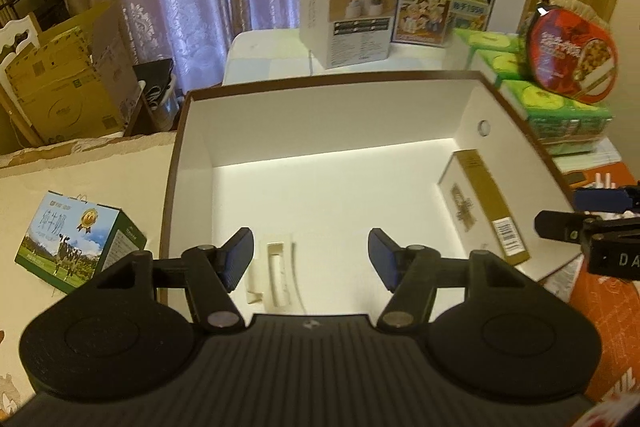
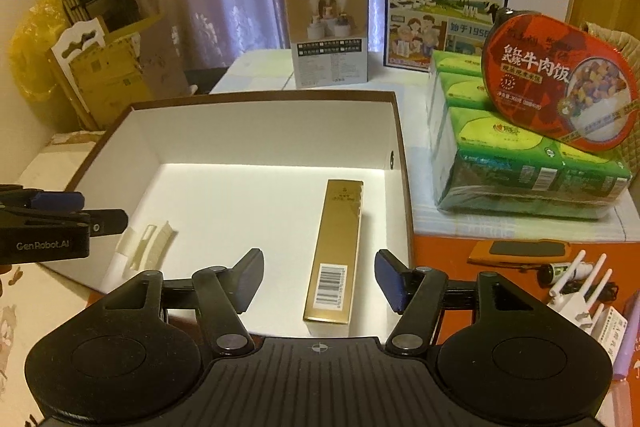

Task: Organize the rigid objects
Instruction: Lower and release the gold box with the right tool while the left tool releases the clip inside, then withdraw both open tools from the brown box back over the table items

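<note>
Right wrist view: right gripper (image 2: 319,281) jaws spread, nothing pinched, gold carton (image 2: 335,251) lying flat between them inside white open box (image 2: 256,137), toward 3 o'clock. Left gripper (image 1: 311,261) jaws likewise spread, empty, above small white tray (image 1: 277,273) at 6 o'clock.

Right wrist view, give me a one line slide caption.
Open hand-held gripper above a gold box lying in a white tray, with snack packs stacked at the right.
</note>
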